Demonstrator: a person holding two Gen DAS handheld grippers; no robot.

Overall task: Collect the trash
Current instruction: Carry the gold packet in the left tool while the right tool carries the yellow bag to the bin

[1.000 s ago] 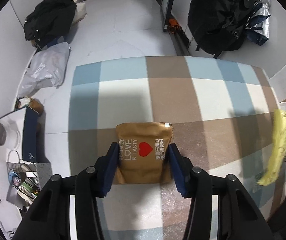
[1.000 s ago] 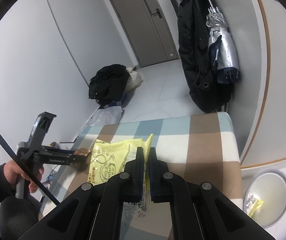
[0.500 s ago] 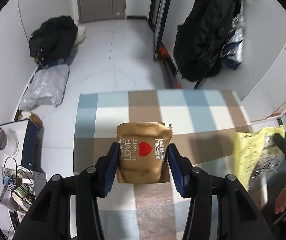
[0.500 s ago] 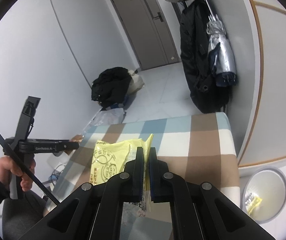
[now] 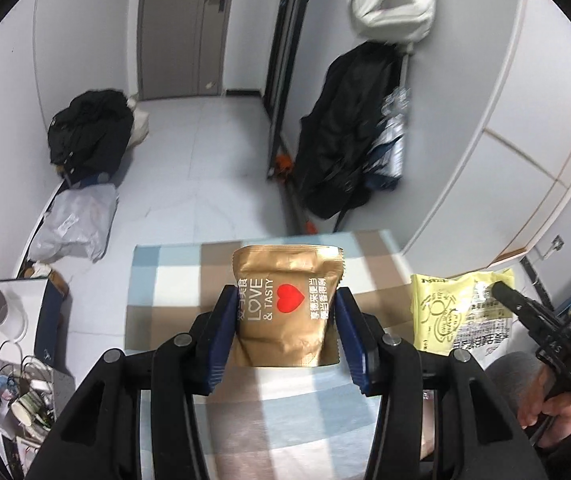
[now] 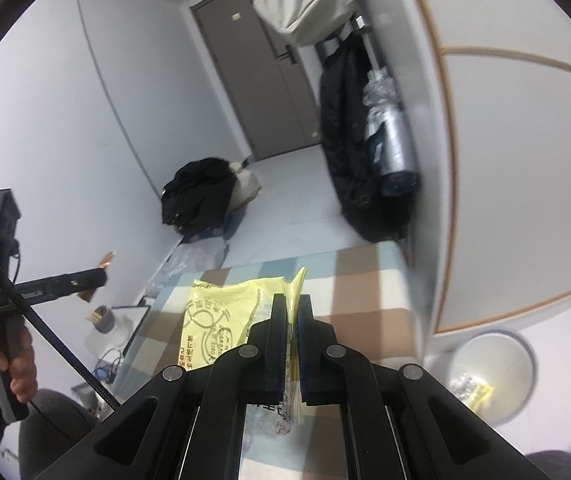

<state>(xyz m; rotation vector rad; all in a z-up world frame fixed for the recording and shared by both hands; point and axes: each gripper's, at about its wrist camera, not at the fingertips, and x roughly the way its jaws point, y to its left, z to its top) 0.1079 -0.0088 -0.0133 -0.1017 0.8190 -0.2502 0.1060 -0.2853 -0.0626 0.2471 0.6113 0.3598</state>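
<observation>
The left tongs (image 5: pixel 287 320) clamp a crinkled tan foil snack pouch (image 5: pixel 287 300) by both side edges, clear above the blue-and-brown checked bench (image 5: pixel 165 280). Its label reads "LOVE & TASTY" beside a red heart. The right tongs (image 6: pixel 291 344) pinch a thin yellow plastic wrapper (image 6: pixel 221 312) nearly flat. Carry both level to the round grey bin (image 6: pixel 493 380) on the floor at right, releasing only above its rim.

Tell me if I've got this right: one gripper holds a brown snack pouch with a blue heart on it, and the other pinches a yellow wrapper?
Nearly. The heart on the brown snack pouch is red, not blue, as the left wrist view shows. The rest holds: the left gripper grips that pouch, and the right gripper pinches the yellow wrapper.
</observation>
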